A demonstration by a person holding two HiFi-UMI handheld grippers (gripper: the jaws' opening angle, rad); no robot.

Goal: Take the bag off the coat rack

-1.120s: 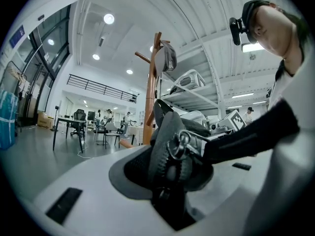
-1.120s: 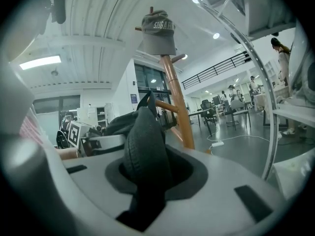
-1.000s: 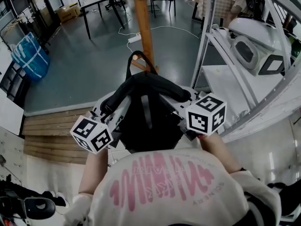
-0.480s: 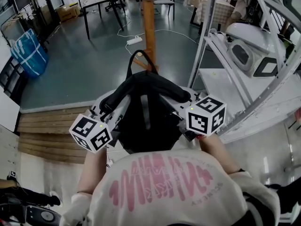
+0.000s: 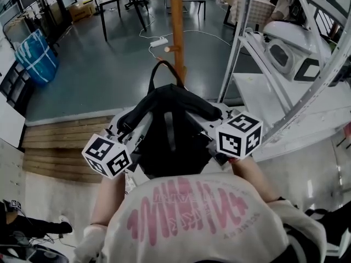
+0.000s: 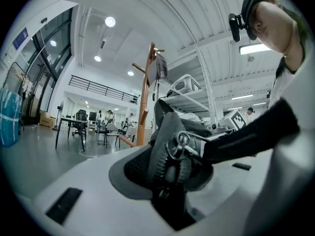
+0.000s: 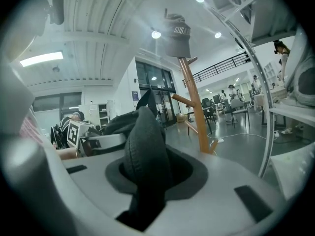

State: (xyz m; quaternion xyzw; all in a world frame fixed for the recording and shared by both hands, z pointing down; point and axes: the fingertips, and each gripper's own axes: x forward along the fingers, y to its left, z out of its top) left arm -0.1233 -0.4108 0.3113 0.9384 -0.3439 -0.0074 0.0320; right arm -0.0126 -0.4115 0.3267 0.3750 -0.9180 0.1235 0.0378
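Fingers of left gripper (image 6: 170,178) and right gripper (image 7: 142,181) clamp the bag (image 5: 170,133), held just before the coat rack (image 5: 177,26); draw back level, top loop (image 5: 163,70) clearing pegs.

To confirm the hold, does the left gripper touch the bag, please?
Touching: the left gripper view shows the left gripper clamped on the bag by its strap.

A black bag (image 5: 170,133) hangs before the person's chest, the left gripper (image 5: 130,129) and right gripper (image 5: 211,120) at its two sides; its top loop (image 5: 155,73) stands near the wooden coat rack (image 5: 176,32); metal shelving (image 5: 240,43) rises at the right.
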